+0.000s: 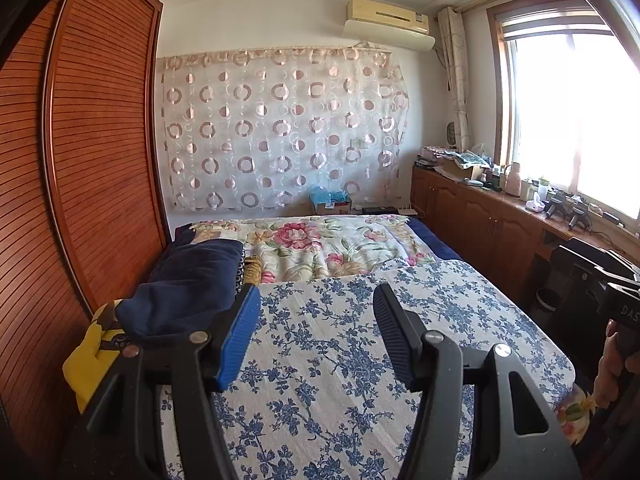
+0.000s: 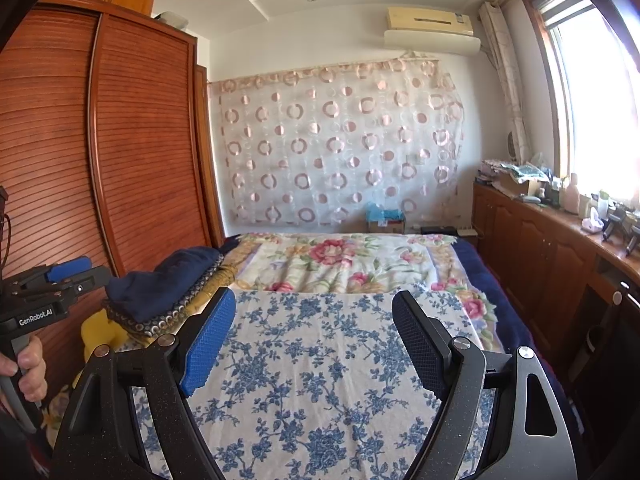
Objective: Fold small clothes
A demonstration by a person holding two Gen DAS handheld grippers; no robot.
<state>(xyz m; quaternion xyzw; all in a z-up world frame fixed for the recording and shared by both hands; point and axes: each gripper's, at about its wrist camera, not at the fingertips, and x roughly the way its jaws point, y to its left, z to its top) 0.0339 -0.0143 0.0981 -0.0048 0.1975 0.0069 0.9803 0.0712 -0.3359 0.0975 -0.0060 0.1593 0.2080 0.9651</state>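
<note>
Both tools hang spread wide and grasp nothing: the left tool (image 1: 316, 308) and the right tool (image 2: 314, 312) hover above the blue-flowered cloth (image 1: 360, 360) spread flat on the bed (image 2: 500, 300). The small clothes sit in a pile (image 1: 188, 292) at the bed's left edge beside the wardrobe (image 1: 100, 160), a navy piece (image 2: 160, 284) on top, patterned and yellow pieces beneath. That fits either a stack awaiting folding or one already folded; the pictures do not settle which, so no next move is certain.
</note>
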